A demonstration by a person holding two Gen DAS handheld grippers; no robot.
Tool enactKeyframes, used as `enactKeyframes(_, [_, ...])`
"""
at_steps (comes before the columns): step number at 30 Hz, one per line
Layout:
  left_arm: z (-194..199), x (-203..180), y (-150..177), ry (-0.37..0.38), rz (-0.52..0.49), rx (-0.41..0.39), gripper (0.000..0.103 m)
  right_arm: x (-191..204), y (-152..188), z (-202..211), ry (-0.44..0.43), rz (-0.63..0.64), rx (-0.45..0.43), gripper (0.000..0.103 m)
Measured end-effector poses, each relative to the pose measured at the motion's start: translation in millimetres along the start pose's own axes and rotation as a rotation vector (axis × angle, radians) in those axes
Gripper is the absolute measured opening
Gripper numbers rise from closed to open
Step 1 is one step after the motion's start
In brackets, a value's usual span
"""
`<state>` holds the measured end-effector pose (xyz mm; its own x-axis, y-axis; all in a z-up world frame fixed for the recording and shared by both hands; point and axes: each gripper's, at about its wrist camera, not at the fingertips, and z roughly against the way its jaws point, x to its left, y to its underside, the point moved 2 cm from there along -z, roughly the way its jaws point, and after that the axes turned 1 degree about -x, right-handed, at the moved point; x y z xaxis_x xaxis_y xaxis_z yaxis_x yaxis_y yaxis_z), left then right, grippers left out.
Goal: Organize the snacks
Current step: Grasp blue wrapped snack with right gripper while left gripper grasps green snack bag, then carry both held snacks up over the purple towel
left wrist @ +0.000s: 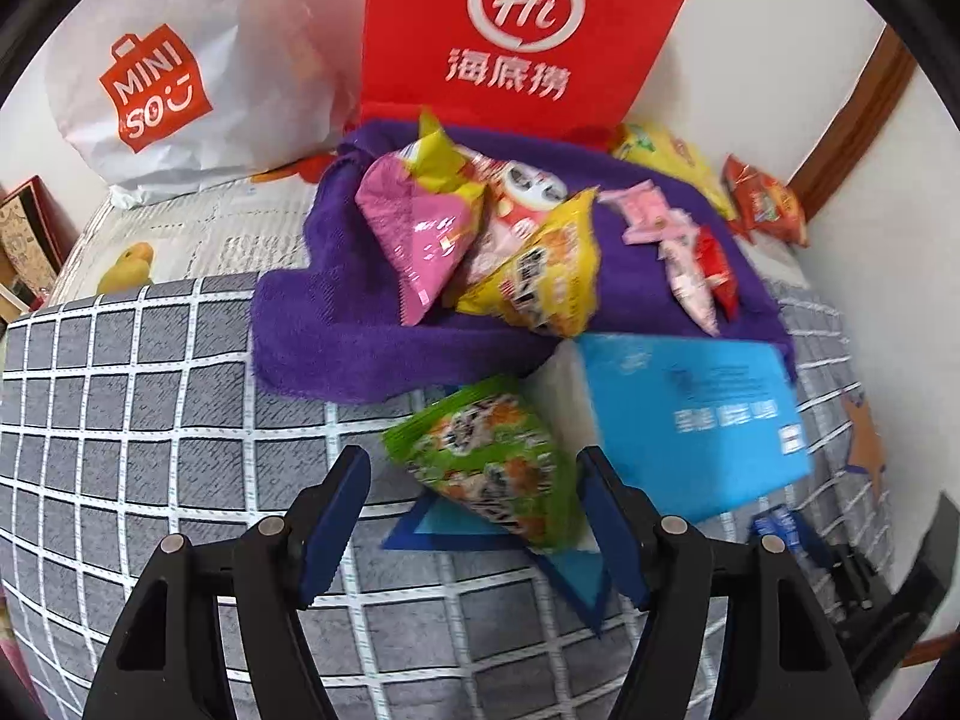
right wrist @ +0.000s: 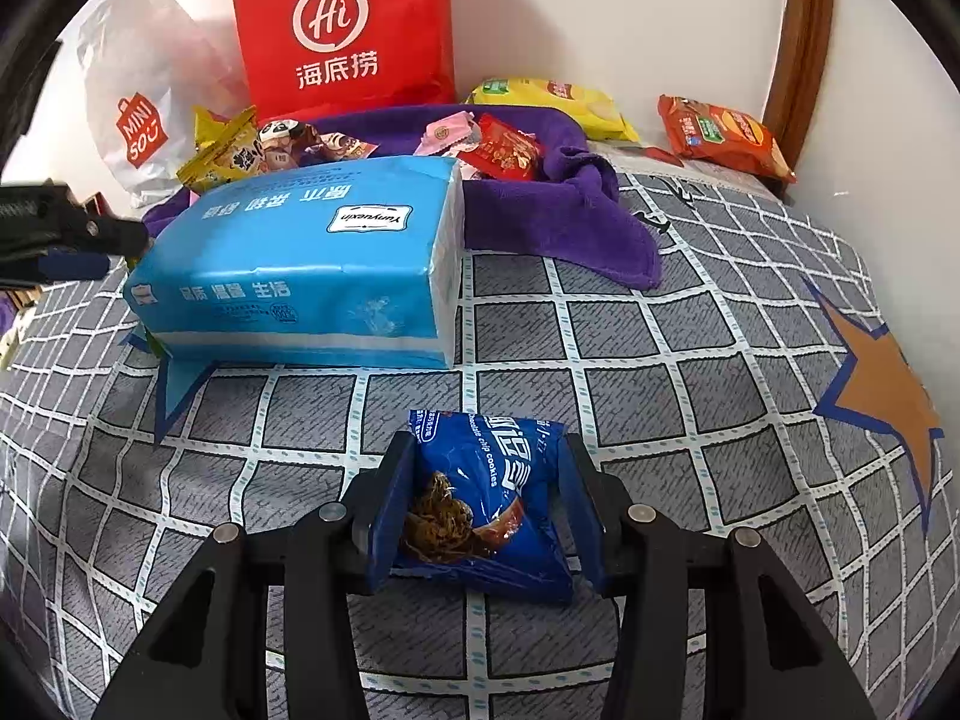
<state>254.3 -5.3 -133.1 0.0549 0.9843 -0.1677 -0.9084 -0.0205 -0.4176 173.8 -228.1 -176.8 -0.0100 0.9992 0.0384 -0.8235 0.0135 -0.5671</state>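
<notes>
My right tongs (right wrist: 489, 501) are pinching a blue chocolate chip cookie packet (right wrist: 486, 498) by its two sides, low over the grey checked bedspread (right wrist: 630, 324) near the bed's front edge. My left tongs (left wrist: 474, 516) are spread, with a green snack packet (left wrist: 492, 462) lying between the pads but not yet gripped; it leans against the blue tissue pack (left wrist: 690, 414) in the middle of the bed. Further back, more snack packets are piled on the purple towel (left wrist: 336, 336), before the red Haidilao bag (left wrist: 528, 30) at the bed's far edge. To do this well, I should keep the right grip gentle, so the cookies don't crush, and centre the left pads on the green packet's body before closing.
</notes>
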Motion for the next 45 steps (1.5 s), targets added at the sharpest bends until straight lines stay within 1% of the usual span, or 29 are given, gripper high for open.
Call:
enactKeyframes(2, [-1.5,4.7,3.2,-0.020,-0.005,0.006,0.066,-1.7,-0.1,-0.8,-0.012,-0.009,-0.001,0.049])
enactKeyframes(5, [-3.5,8.9,3.9,-0.015,0.003,0.017,0.066,0.0,0.2,-1.6,-0.007,-0.002,0.000,0.050])
enactKeyframes(8, [-10.0,3.0,2.8,-0.010,-0.009,0.029,0.066,2.4,0.9,-1.8,-0.003,0.009,0.001,0.051])
enactKeyframes(12, [-25.4,-5.9,5.5,-0.050,-0.034,0.040,0.065,-0.1,1.1,-2.0,-0.018,-0.002,0.000,0.052])
enactKeyframes(13, [-29.0,-4.5,5.9,-0.044,-0.024,0.042,0.065,-0.4,1.2,-1.9,-0.019,-0.003,0.000,0.052])
enactKeyframes(15, [-32.0,2.1,5.5,-0.008,0.015,0.044,0.065,-0.2,1.5,-1.9,-0.019,-0.001,0.000,0.052])
enactKeyframes(16, [-33.1,3.7,5.5,-0.008,0.022,0.047,0.061,-0.4,1.5,-1.9,-0.018,0.000,0.000,0.053])
enactKeyframes(17, [-34.1,5.3,5.3,-0.009,0.020,0.049,0.050,-0.3,1.6,-2.0,-0.019,0.001,0.000,0.053])
enactKeyframes(19, [-33.2,5.7,6.0,-0.004,-0.002,0.049,0.038,0.3,1.4,-2.3,-0.018,0.003,0.001,0.053])
enactKeyframes(20, [-31.7,5.8,6.6,0.002,-0.009,0.048,0.035,0.6,1.2,-2.5,-0.018,0.005,0.001,0.053])
enactKeyframes(22, [-28.0,6.5,8.8,0.001,-0.015,0.050,0.034,0.9,1.1,-2.6,-0.017,0.007,0.001,0.053])
enactKeyframes(25, [-20.5,8.2,17.8,-0.017,-0.028,0.062,0.033,1.1,1.4,-2.6,-0.017,0.008,0.001,0.053])
enactKeyframes(28, [-20.4,8.1,25.3,-0.017,-0.024,0.071,0.033,1.3,1.3,-3.0,-0.013,0.011,0.001,0.053])
enactKeyframes(30, [-24.2,8.7,27.3,-0.024,-0.007,0.061,0.033,1.4,1.3,-2.9,-0.012,0.012,0.001,0.053])
enactKeyframes(31, [-23.8,7.3,27.1,-0.031,-0.006,0.044,0.034,1.2,1.4,-2.9,-0.013,0.011,0.001,0.053])
enactKeyframes(33, [-24.7,5.0,26.6,-0.037,-0.009,0.034,0.033,1.7,1.5,-2.9,-0.012,0.011,0.001,0.053])
enactKeyframes(37, [-22.7,1.6,27.7,-0.016,-0.024,0.032,0.030,1.1,1.5,-2.9,-0.008,0.011,0.000,0.051])
enactKeyframes(42, [-9.8,3.1,37.7,-0.006,-0.028,0.037,0.030,1.4,2.0,-1.7,-0.002,0.014,-0.003,0.047])
enactKeyframes(45, [-3.4,4.0,46.1,-0.007,-0.035,0.042,0.030,3.1,2.8,-0.5,0.003,0.024,-0.004,0.046])
